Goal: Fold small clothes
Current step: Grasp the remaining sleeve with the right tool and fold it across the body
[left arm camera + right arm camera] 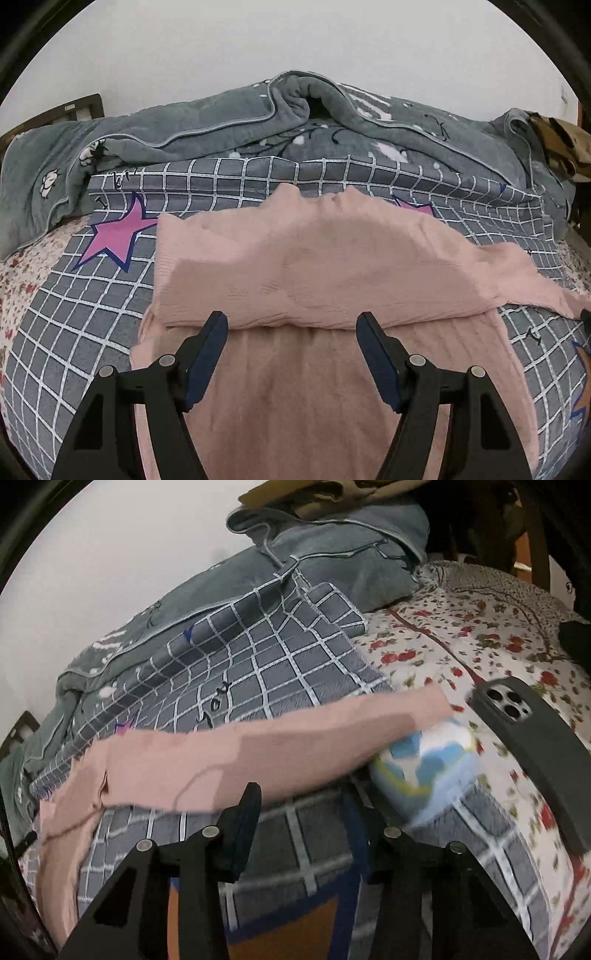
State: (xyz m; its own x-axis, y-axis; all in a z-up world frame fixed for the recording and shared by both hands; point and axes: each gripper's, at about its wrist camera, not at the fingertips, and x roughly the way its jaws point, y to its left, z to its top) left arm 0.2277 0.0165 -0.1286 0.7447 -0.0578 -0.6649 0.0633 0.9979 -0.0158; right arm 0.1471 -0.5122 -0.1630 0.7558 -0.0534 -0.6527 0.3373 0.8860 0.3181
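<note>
Pink garment (pixel 303 258) lying on grid blanket (pixel 74 350) on bed, one fold already laid across. Sleeve (pixel 258 749) trailing out right, unfolded. Left gripper (pixel 291 321) hovering, fingers apart, empty. Right gripper (pixel 299 794) fingers apart, gripping nothing. Sleeve fold, final folds remaining.

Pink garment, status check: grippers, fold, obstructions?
Both grippers open, empty. Pink garment folded over once on the checked blanket. Sleeve stretched out sideways, phone beside its tip.

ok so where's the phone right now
The phone shows only in the right wrist view, at the right side, lying camera side up on the floral sheet, just right of the pink garment's sleeve end and the blue-and-white cloth.
</note>
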